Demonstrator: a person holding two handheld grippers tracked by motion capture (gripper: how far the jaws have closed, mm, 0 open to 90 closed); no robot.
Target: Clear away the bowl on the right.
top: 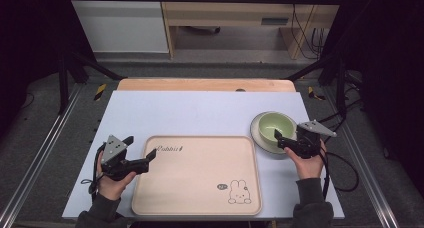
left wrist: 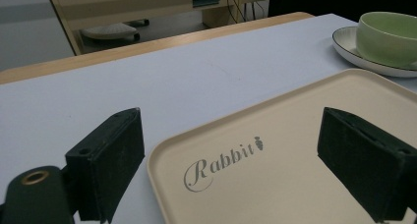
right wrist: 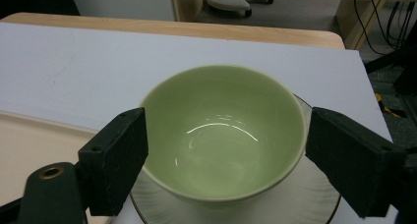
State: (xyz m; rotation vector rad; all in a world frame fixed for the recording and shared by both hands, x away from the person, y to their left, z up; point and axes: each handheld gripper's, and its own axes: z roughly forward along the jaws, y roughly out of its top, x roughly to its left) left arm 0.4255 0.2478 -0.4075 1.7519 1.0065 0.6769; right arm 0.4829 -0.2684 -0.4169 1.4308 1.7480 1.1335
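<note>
Bowl (right wrist: 223,135) sits on a plate (top: 260,134) on the counter (top: 200,110), just right of the tray (top: 200,175). Right gripper (right wrist: 223,155) jaws stand apart around the bowl. Left gripper (left wrist: 231,160) jaws stand apart over the tray's corner.

Empty pale-green bowl (right wrist: 223,135) upright on white saucer (right wrist: 314,197).

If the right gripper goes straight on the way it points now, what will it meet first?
Most likely the green bowl. In the right gripper view, the right gripper has its open jaws on either side of the bowl, which stands on a white saucer. Depth is unclear, so a jaw may touch the rim first.
</note>
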